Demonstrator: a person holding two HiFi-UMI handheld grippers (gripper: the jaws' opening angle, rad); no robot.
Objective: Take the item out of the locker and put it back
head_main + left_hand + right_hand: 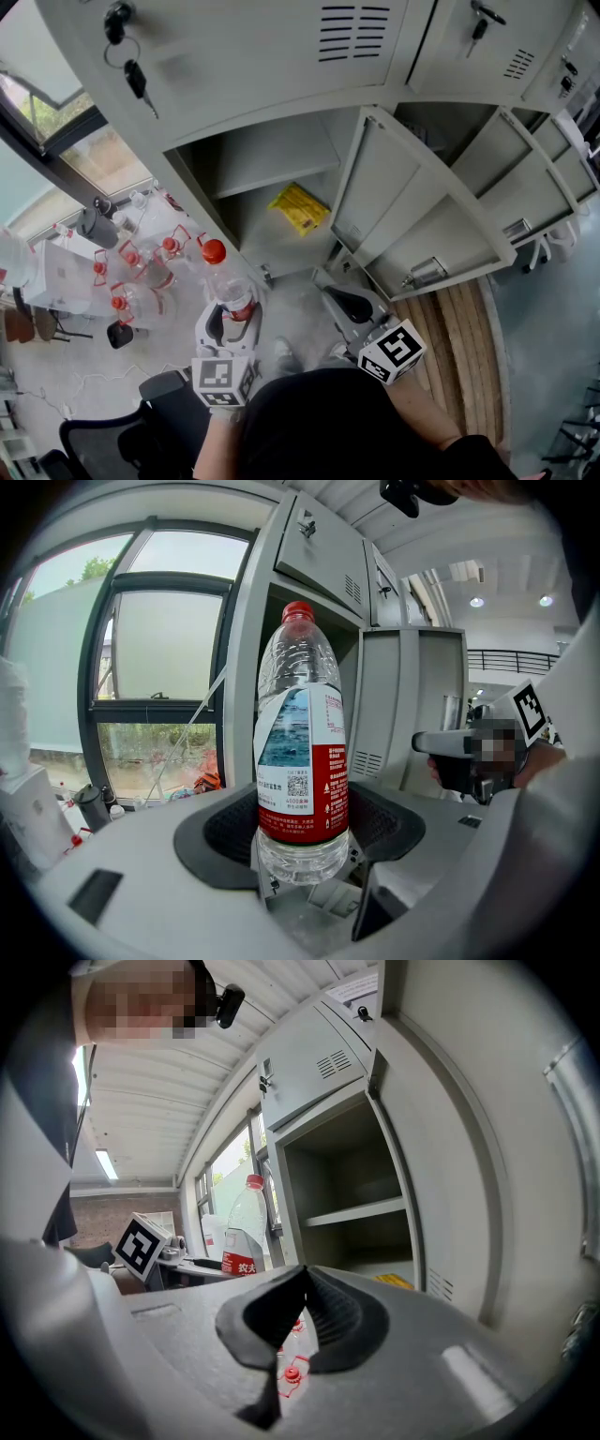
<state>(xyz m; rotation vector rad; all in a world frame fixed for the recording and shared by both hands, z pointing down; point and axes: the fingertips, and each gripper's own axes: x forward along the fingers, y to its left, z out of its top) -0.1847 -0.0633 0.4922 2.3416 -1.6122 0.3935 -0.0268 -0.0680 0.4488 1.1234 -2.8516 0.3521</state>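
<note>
A clear water bottle with a red cap and a red-and-blue label stands upright between the jaws of my left gripper, which is shut on its lower part. In the left gripper view the bottle fills the middle, with the pads against its sides. The grey locker stands open ahead of the bottle, and a yellow packet lies on its lower floor. My right gripper hangs shut and empty near the open door; its tips meet.
Several red-capped bottles stand at the left below the window. Keys hang from the locker door above. A black chair is at the lower left. More open lockers are on the right, with wooden flooring below them.
</note>
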